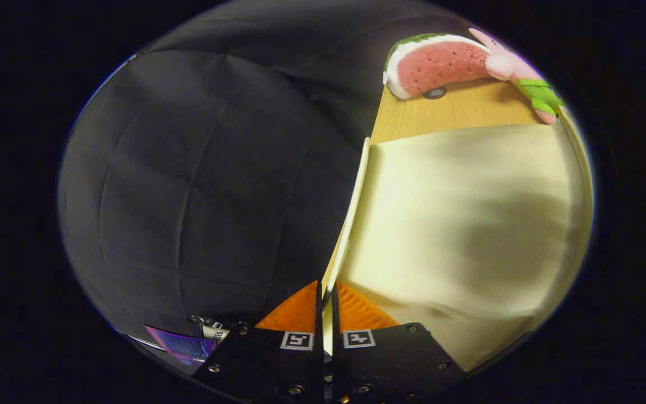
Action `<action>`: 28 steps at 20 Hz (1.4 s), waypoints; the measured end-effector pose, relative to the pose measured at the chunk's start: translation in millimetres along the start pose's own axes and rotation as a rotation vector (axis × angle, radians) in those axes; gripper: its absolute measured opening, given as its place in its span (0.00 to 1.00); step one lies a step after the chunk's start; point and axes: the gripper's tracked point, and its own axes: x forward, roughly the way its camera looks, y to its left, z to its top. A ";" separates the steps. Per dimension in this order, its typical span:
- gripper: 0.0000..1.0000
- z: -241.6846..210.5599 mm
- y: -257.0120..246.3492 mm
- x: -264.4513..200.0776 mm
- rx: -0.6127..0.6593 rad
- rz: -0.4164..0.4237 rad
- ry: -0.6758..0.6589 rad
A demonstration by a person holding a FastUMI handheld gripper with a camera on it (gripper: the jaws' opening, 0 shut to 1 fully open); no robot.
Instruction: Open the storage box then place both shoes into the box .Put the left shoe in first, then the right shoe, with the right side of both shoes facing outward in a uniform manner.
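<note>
Gripper view: gripper (326, 297), 2 fingers pinching lid (469, 224) edge. Lid: thin, stiff, likely light; hold at rim.

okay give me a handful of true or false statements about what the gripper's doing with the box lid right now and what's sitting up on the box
1. The jaws of the gripper are closed on the thin edge of the cream lid. True.
2. A watermelon-slice plush sits on the wooden surface beyond the lid. True.
3. A shoe is held between the jaws. False: only the lid's edge sits between them.
4. The jaws are spread wide open. False: they are nearly together, pinching the lid.
5. A pink plush figure lies beside the watermelon. True.
</note>
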 end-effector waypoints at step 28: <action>0.26 -19.7 -152.5 -352.9 -0.252 -0.361 -0.538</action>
